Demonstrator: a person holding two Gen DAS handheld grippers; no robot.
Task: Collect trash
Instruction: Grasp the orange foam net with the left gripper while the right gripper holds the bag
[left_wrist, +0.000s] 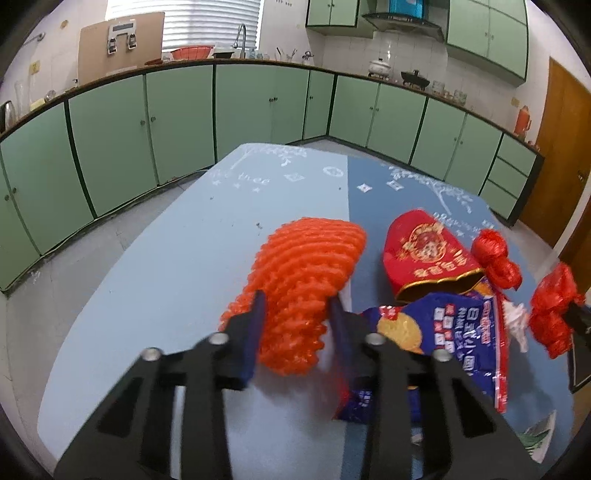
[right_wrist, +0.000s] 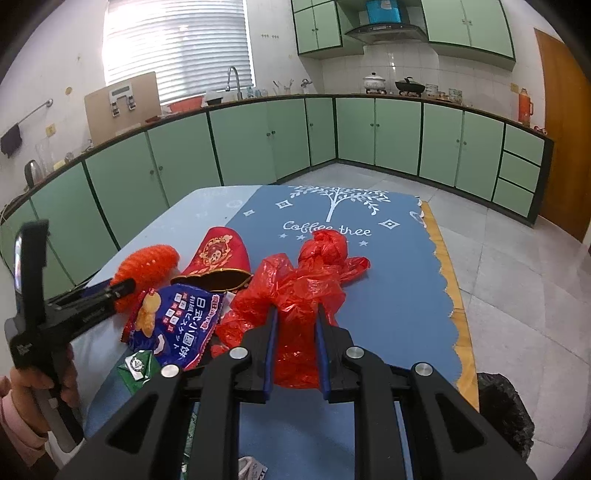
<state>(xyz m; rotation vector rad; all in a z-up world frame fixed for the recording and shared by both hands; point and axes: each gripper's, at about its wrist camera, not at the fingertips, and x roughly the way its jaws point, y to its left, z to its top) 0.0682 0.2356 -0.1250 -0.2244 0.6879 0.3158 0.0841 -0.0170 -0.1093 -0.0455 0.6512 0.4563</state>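
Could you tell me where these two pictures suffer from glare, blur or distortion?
Left wrist view: the fisheye bends the green cabinets into an arc, and the gripper fingers on the orange foam net look motion-smeared. Right wrist view: the window blinds are blown out white; the red plastic bag stays fairly sharp.

Foam net (left_wrist: 306, 280) lies toward table (left_wrist: 166, 266) left edge; snack bag (right_wrist: 173, 325) just right of it, pouch (right_wrist: 221, 254) behind bag, plastic bag (right_wrist: 295, 291) right of both, mid-table. Small packet (right_wrist: 138, 365) at near edge.
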